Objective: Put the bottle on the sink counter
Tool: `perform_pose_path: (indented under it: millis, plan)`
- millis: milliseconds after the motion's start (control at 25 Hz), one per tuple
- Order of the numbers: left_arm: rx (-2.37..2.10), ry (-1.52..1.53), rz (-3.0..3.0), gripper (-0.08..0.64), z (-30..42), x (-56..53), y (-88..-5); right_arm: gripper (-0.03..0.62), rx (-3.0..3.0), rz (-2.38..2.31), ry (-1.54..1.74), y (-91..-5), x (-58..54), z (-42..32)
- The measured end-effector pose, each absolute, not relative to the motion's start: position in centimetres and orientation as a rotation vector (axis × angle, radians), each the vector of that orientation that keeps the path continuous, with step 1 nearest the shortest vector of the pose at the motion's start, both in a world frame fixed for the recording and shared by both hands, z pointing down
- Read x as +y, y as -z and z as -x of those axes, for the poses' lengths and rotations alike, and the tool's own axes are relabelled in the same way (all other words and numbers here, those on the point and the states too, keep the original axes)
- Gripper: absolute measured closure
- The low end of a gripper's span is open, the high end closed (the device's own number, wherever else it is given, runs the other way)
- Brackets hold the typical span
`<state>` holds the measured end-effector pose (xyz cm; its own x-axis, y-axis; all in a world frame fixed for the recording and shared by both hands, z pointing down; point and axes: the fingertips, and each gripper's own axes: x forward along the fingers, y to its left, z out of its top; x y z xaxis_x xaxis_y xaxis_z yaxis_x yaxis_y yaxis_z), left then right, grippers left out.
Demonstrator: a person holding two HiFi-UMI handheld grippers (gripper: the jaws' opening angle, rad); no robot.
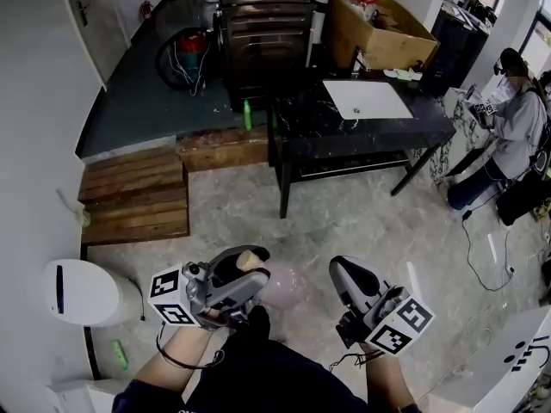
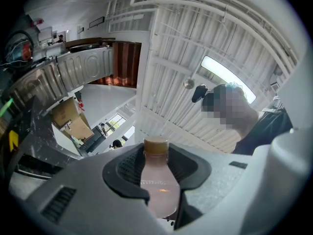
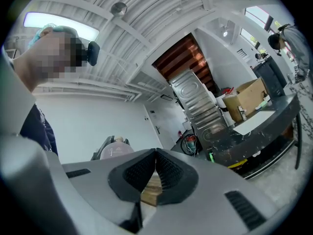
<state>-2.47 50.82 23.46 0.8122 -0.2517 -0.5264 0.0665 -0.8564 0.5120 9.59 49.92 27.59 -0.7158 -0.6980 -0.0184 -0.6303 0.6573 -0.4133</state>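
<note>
A pink bottle (image 1: 284, 286) with a tan cap is held in my left gripper (image 1: 248, 269), low in the head view. In the left gripper view the bottle (image 2: 159, 187) stands between the dark pads, which press on its neck and shoulder, cap end pointing away from the camera. My right gripper (image 1: 346, 272) hangs beside it to the right, jaws shut with nothing in them; in the right gripper view (image 3: 155, 154) the pads meet at their tips. The black sink counter (image 1: 301, 127) with a white basin (image 1: 366, 100) stands ahead across the floor, well away from both grippers.
A cardboard box (image 1: 379, 28) sits behind the counter. Wooden steps (image 1: 138, 192) lie to the left, with a green bottle (image 1: 246, 114) near them. A white bin (image 1: 82, 292) stands at lower left. A person (image 1: 516, 136) crouches at the right, and cables run over the floor there.
</note>
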Motion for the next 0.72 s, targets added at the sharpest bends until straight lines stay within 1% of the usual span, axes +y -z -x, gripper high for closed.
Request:
perform_pose_path:
  millis: [400,720]
  plan:
    - [-0.107,0.806,-2.455,0.422,4.4,39.2,-23.7,0.568,2.700,1.120,0.597,-28.0,38.9,-7.2]
    - [-0.088,0.802,-2.454,0.422,7.4,31.2,-23.0,0.568,2.703,1.129,0.589,-27.0,30.9,-3.9]
